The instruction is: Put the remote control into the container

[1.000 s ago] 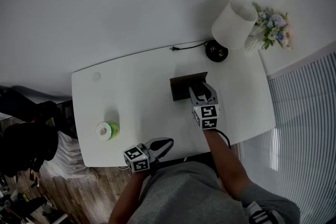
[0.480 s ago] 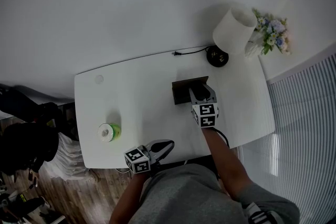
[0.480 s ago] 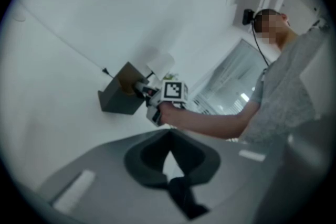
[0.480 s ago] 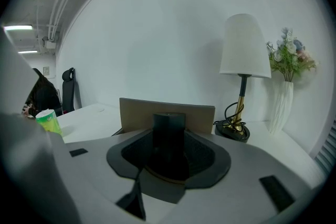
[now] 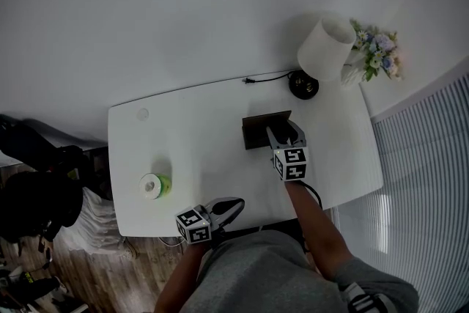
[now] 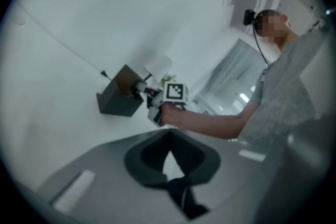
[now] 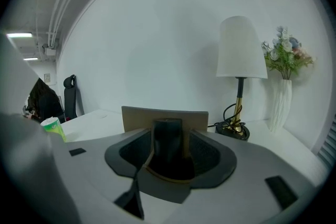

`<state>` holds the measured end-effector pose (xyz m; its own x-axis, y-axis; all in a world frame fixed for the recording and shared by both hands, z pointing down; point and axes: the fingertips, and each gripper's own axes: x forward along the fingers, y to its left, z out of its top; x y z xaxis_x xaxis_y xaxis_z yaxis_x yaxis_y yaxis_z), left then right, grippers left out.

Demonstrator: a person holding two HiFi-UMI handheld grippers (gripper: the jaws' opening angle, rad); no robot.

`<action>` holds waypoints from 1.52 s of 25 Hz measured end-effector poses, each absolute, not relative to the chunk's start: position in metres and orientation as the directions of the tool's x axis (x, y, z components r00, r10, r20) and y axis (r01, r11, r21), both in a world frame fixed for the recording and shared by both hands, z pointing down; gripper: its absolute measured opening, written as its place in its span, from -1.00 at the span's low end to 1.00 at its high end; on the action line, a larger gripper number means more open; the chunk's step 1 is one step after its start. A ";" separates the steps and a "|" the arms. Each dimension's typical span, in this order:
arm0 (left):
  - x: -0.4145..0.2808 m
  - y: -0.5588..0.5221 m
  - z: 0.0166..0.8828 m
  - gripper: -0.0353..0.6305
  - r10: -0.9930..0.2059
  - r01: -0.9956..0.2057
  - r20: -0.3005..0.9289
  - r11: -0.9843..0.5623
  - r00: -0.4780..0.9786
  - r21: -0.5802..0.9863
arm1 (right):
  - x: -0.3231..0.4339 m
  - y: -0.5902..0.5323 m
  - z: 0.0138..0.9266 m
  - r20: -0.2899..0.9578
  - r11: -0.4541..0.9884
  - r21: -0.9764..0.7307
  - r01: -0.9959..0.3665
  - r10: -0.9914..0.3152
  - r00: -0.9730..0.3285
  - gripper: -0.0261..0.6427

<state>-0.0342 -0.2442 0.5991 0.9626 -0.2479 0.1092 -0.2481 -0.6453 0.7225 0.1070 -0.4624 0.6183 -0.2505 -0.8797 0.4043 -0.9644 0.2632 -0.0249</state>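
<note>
No legible text or markings anywhere

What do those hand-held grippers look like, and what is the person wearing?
Each tool, left gripper and right gripper, is grey with dark-lined jaws and a white cube of black square markers. The person wears a grey short-sleeved shirt.

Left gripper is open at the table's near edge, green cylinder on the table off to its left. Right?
No: the left gripper is shut, jaws together, as the left gripper view shows. It is at the table's near edge, green cylinder off to its left.
</note>
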 end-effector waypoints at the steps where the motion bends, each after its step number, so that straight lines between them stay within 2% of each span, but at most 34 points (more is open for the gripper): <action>1: -0.034 -0.244 0.599 -0.89 -0.249 -0.249 0.108 -0.649 0.962 0.719 | 0.108 -0.459 0.615 0.396 0.270 -0.034 -0.962 -0.880 -0.261 -0.28; 7: -0.033 -0.246 0.592 -0.89 -0.255 -0.248 0.095 -0.674 0.962 0.695 | 0.094 -0.414 0.600 0.312 0.397 -0.223 -0.890 -0.836 -0.451 -0.28; 13: -0.033 -0.249 0.583 -0.89 -0.253 -0.236 0.077 -0.693 0.964 0.681 | 0.068 -0.359 0.594 0.301 0.551 -0.302 -0.778 -0.720 -0.626 -0.28; 18: -0.029 -0.244 0.577 -0.89 -0.242 -0.219 0.061 -0.710 0.968 0.670 | 0.066 -0.328 0.588 0.299 0.615 -0.345 -0.709 -0.644 -0.704 -0.30; 26: -0.023 -0.237 0.566 -0.89 -0.204 -0.194 0.061 -0.733 0.977 0.652 | 0.057 -0.279 0.587 0.301 0.665 -0.437 -0.606 -0.526 -0.795 -0.83; 31: -0.028 -0.235 0.561 -0.89 -0.231 -0.198 0.035 -0.734 0.972 0.649 | 0.036 -0.242 0.582 0.272 0.724 -0.519 -0.455 -0.365 -0.891 -0.87; 38: -0.040 -0.220 0.574 -0.89 -0.265 -0.229 0.052 -0.702 0.963 0.674 | 0.018 -0.229 0.576 0.249 0.739 -0.546 -0.396 -0.308 -0.918 -0.87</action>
<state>-0.0404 -0.2201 0.5736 0.9629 -0.2647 0.0519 -0.2293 -0.7019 0.6743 0.0181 -0.2293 0.5763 -0.9183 -0.3077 0.2492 -0.3956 0.7387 -0.5457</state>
